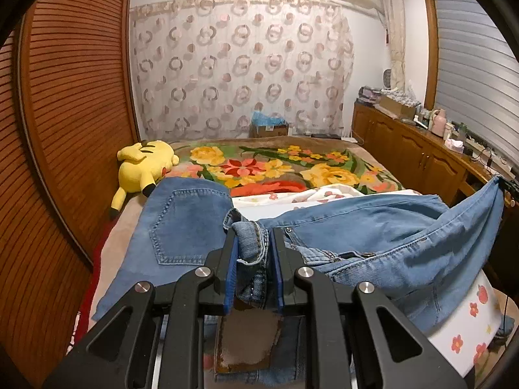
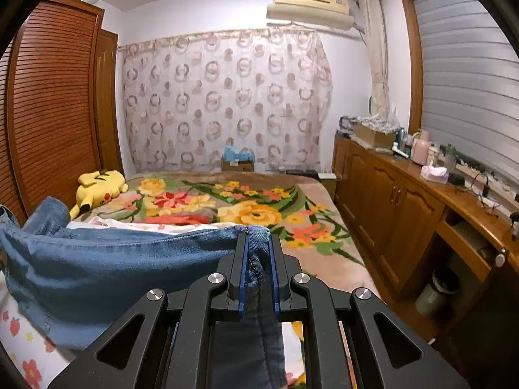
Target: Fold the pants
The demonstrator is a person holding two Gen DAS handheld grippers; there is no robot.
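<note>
Left tongs (image 1: 252,249): clamped on the bunched waistband of the jeans (image 1: 373,227), lower centre. Right tongs (image 2: 258,259): clamped on a seam edge, lower centre. Jeans: slung between both, raised off the bed (image 2: 324,259).

Risks: thin right-hand bite may slip; sagging middle may drag the flowered sheet (image 1: 470,324); back-pocket panel at left may fold crooked.

Beyond: yellow plush toy (image 1: 142,168) mid left; cluttered cabinet surface (image 2: 421,188) right, clear of the work.

You work over a bed (image 2: 327,259) spread with a floral blanket (image 1: 259,165); a yellow plush toy (image 1: 142,165) lies at its far left edge; blue jeans (image 1: 181,227) drape partly across a white flowered sheet (image 1: 292,196).
</note>
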